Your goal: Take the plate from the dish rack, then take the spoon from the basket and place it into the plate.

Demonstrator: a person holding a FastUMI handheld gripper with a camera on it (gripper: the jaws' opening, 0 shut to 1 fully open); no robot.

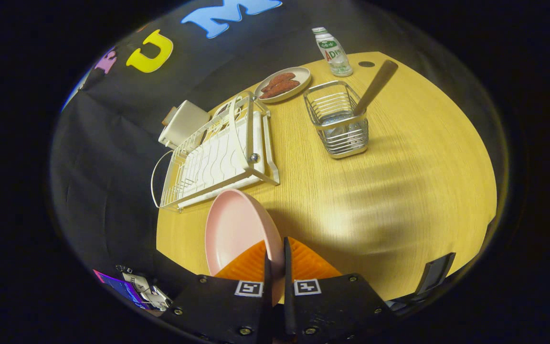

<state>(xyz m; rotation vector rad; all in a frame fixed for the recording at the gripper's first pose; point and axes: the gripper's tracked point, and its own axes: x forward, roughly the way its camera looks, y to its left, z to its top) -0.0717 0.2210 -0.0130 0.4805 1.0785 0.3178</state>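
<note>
My gripper [275, 248] is shut on the rim of the pink plate [234, 229], which hangs tilted on its edge above the wooden table [399, 191]. Both orange fingers [311, 263] press the plate's right rim. Beyond the plate lies the white dish rack [217, 157], with no dishes in its slots. Farther ahead and to the right stands the wire basket [339, 122], with a spoon [375, 86] leaning in it, brown handle up.
A beige plate of sausages [283, 84] sits behind the rack, and a small bottle [332, 51] stands at the table's far edge. A white box [182, 123] rests at the rack's far left. A small black stand [435, 272] is near the table's front right edge.
</note>
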